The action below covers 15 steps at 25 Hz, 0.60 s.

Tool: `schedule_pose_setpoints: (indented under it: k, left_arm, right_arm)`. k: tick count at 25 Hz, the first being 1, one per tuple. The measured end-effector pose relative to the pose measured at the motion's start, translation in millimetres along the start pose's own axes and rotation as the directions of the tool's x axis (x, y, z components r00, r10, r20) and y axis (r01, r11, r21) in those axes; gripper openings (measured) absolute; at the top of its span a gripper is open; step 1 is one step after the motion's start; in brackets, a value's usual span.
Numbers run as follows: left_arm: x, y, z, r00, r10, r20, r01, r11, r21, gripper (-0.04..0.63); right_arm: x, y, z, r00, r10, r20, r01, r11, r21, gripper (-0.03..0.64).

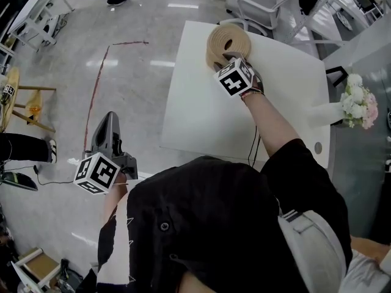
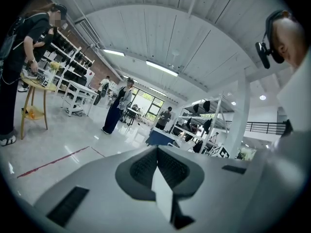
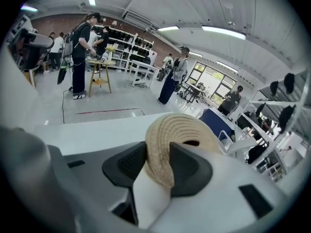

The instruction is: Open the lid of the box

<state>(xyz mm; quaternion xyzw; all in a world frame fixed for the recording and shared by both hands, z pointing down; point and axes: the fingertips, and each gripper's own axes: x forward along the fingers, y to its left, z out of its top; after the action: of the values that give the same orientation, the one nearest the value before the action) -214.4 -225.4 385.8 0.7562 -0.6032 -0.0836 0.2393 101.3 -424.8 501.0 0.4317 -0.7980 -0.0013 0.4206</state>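
A round, straw-coloured woven box (image 1: 227, 41) stands at the far end of the white table (image 1: 201, 115). My right gripper (image 1: 228, 57) reaches over the table to it. In the right gripper view the rim of the woven lid (image 3: 167, 130) stands on edge between the two dark pads (image 3: 189, 166), which press on it from both sides, so my right gripper (image 3: 158, 159) is shut on it. A dark gap (image 3: 192, 142) shows behind the rim. My left gripper (image 1: 110, 119) hangs off the table's left side over the floor. Its jaws (image 2: 158, 166) meet with nothing between them.
A bunch of white and pink flowers (image 1: 359, 105) sits at the table's right edge. White chairs (image 1: 263, 5) stand behind the table. A wooden stool (image 1: 24, 102) and a red floor line (image 1: 98, 84) lie to the left. Several people (image 3: 80, 52) stand farther off.
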Motion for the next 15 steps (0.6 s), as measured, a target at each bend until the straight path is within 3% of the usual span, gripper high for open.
schedule_pose_setpoints:
  k: [15]
  left_arm:
    - [-3, -2, -5, 1.000, 0.000, 0.003, 0.000, 1.000, -0.023, 0.009]
  right_arm:
    - [-15, -13, 10, 0.998, -0.008, 0.060, 0.003, 0.997, 0.077, 0.137]
